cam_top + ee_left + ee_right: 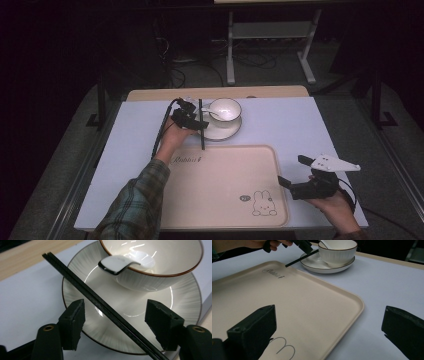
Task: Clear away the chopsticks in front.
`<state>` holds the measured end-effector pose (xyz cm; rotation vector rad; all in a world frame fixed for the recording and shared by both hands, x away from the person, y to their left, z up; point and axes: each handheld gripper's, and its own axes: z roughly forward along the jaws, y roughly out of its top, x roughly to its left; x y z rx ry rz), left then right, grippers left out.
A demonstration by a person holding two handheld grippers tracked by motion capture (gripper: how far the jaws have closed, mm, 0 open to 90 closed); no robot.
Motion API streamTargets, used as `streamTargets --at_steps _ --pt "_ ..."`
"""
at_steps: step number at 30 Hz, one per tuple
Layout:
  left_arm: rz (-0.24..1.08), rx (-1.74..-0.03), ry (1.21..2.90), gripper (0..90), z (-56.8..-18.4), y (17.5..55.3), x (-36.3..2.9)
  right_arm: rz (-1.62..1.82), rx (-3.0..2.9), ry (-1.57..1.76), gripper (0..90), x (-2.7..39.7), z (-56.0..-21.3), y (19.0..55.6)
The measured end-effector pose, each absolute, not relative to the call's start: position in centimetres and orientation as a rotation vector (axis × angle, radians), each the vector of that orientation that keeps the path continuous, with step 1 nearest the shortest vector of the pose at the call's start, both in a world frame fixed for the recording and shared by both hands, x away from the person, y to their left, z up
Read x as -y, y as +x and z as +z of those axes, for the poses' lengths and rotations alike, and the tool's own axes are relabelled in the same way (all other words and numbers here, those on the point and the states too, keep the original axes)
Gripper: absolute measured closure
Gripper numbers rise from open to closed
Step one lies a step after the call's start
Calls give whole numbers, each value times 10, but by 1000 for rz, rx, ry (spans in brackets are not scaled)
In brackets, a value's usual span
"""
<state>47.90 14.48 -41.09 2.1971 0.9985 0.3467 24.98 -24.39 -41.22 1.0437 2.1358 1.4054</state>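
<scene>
Left gripper (115, 322) jaws spread, straddling chopsticks (100, 305), untouched; right gripper (329, 340) jaws wide, empty.

1. The high view looks from above the person's side, forward and down; the whole table (300, 125) lies in the middle of the frame.
2. The left gripper view sits very near, looking along its jaws at the plate (180, 297), the bowl (160, 267) and the chopsticks (100, 305).
3. The right gripper view looks low across the tray (287, 302) toward the upper part of the frame.
4. All three views share the plate with the bowl; the high view and the right gripper view share the tray.
</scene>
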Motion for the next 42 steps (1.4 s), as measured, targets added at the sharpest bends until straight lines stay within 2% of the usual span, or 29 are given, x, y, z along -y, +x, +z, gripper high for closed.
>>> streamTargets --at_steps 17,42 --pt "292 -1050 2205 454 -426 484 -138 1412 -2141 1044 0 245 -412 249" --pt "351 -1064 2211 663 -428 498 -133 1428 -2129 1050 0 249 -410 248"
